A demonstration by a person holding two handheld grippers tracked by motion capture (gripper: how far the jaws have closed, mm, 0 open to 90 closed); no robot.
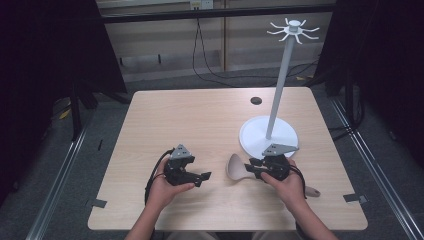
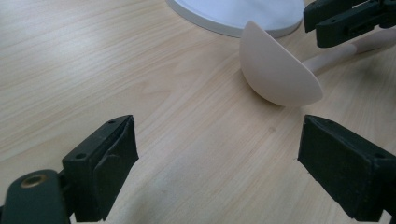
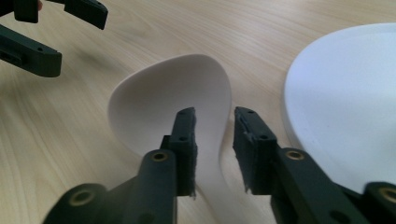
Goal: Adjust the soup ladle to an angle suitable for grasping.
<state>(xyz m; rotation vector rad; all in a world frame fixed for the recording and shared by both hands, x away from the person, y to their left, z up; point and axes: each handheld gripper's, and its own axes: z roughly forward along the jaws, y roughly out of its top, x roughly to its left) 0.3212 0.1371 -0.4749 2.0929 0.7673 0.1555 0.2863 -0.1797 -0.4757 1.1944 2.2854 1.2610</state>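
A pale pink ladle (image 1: 235, 167) lies on the wooden table, bowl to the left and handle running right under a hand. My right gripper (image 1: 252, 167) reaches over its neck. In the right gripper view the jaws of my right gripper (image 3: 215, 114) straddle the ladle (image 3: 163, 98) just behind the bowl, and a sliver of table shows between the neck and the right pad. My left gripper (image 1: 202, 177) rests a short way left of the bowl. In its own view my left gripper (image 2: 217, 154) stands wide open and holds nothing, with the ladle bowl (image 2: 275, 70) ahead.
A white stand with a round base (image 1: 260, 137), a tall pole (image 1: 282, 75) and a ring of hooks (image 1: 294, 27) rises just behind the right hand. A dark cable hole (image 1: 256, 100) sits near the table's far edge. Tape marks (image 1: 97, 203) flag the front corners.
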